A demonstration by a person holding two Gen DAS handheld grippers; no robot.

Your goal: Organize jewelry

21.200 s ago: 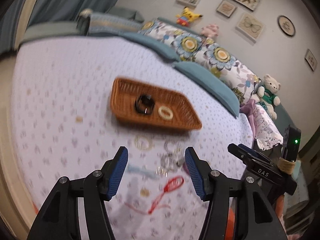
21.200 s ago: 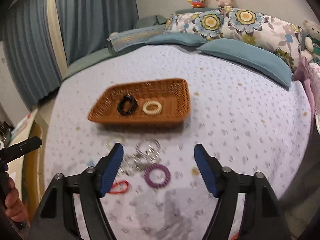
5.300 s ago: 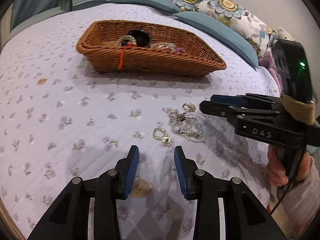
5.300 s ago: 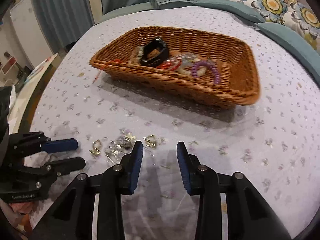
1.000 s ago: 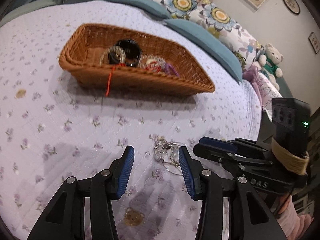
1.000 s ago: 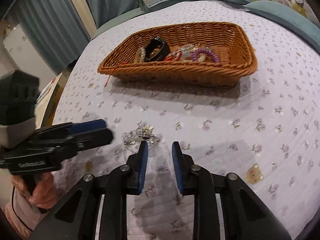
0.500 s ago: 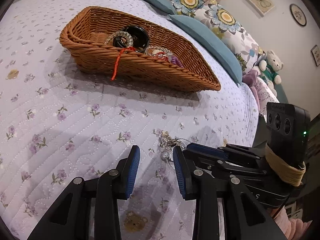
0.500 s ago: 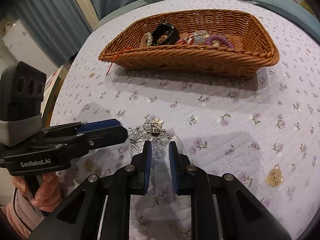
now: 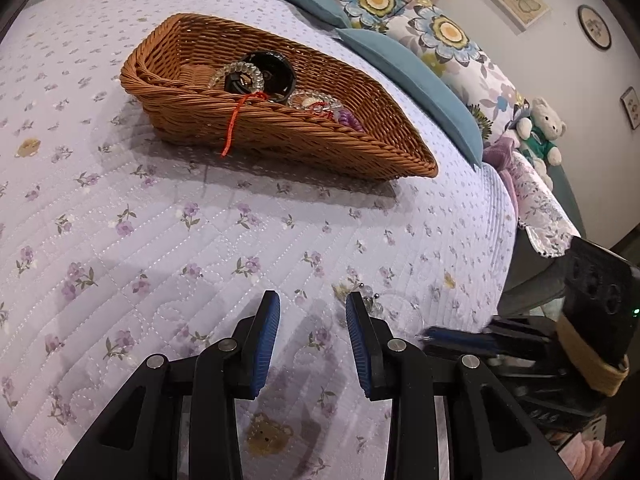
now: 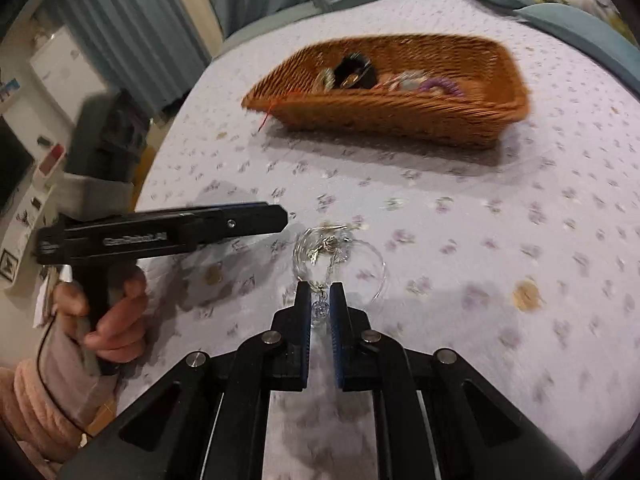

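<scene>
A brown wicker basket (image 9: 328,148) (image 10: 400,116) sits on the lilac quilted bed and holds a black band (image 9: 266,76), bead bracelets and a purple coil; a red cord (image 9: 236,124) hangs over its rim. My right gripper (image 10: 320,286) is shut on a silver bead-and-chain necklace (image 10: 328,248), lifted a little off the quilt in front of the basket. The same necklace (image 9: 370,300) shows beside my left gripper's right fingertip. My left gripper (image 9: 312,300) is open and empty, low over the quilt; it also shows in the right wrist view (image 10: 256,218).
Blue and floral pillows (image 9: 416,40) line the far side of the bed. Stuffed toys (image 9: 540,128) sit at the right corner. The bed's edge drops off at the right (image 9: 516,216). Curtains and a shelf (image 10: 52,92) stand off the bed's left side.
My right gripper has closed fully on the necklace and raised it from the quilt. My left gripper has opened a little and drawn left of the necklace.
</scene>
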